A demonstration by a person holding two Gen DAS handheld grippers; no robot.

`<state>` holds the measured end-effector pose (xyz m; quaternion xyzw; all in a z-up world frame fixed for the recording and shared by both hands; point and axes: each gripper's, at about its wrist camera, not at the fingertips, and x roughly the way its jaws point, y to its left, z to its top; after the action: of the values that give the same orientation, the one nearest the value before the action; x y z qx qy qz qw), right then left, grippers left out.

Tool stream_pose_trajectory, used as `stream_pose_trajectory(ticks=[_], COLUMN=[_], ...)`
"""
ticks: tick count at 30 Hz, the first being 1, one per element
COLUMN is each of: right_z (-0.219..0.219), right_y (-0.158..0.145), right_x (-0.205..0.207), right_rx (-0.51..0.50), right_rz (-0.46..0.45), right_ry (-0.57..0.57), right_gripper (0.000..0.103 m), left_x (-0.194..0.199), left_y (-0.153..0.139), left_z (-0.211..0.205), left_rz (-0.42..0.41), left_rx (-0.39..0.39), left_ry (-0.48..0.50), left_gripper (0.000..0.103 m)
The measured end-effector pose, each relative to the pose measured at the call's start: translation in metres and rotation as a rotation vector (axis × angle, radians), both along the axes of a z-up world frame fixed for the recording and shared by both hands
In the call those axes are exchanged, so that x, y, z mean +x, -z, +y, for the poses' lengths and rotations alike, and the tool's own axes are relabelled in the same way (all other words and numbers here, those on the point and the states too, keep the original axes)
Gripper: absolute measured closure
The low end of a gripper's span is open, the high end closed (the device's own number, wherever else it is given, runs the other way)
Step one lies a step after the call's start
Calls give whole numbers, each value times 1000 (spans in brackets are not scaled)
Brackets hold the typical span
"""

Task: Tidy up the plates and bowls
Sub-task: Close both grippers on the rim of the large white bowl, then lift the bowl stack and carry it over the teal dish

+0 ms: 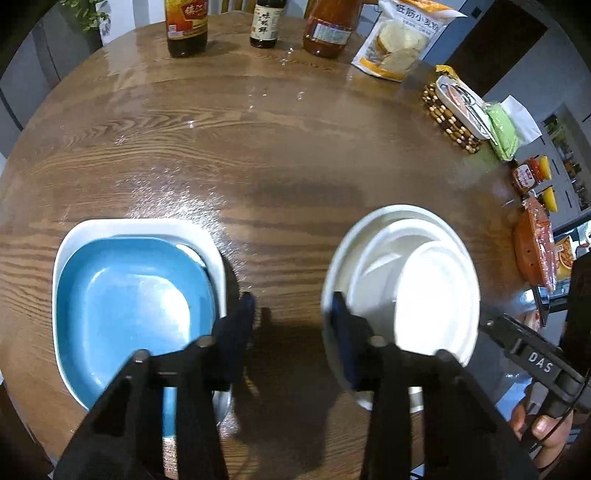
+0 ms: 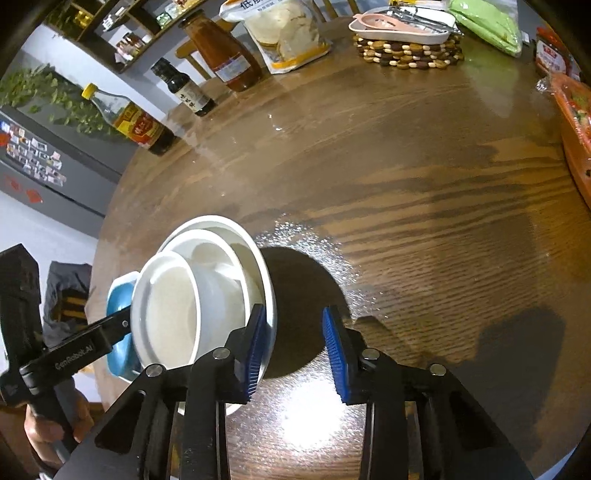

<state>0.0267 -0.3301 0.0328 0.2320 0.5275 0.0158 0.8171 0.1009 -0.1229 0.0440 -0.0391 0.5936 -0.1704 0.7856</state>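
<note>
Three nested white bowls sit on the wooden table, the smallest bowl on top. Left of them a blue plate lies in a white square plate. My left gripper is open over the bare strip between the two stacks, its right finger at the big bowl's left rim. My right gripper is open, its left finger at the same bowl's right rim, the other finger apart over bare wood. Neither grips anything.
Sauce bottles and a flour bag stand at the table's far edge. A beaded trivet with a tray, a green pack and red packets line the right edge. A hand holds the right gripper.
</note>
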Motion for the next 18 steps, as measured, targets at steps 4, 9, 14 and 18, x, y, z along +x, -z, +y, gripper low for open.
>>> stream_pose_trajectory(ticks=[4,9,14,18], right_z=[12,12,14,18], right_y=[-4,-5,-10,-26], right_x=[2,1,-3,-5], right_rx=[-1,-12,-32,-38], right_rz=[-32,-38,-42,-75], right_ry=[-37,-26,-24,-28], right_gripper=[93,93,93,92], left_x=[-2,0,-7,-13], left_y=[-3,0,-7,-19], left_z=[-12,-13,-18,-12], left_rz=[-20,-29,-77,-108], left_rx=[6,14,47,32], left_ry=[35,19,18,2], left_gripper=[100,101,101,101])
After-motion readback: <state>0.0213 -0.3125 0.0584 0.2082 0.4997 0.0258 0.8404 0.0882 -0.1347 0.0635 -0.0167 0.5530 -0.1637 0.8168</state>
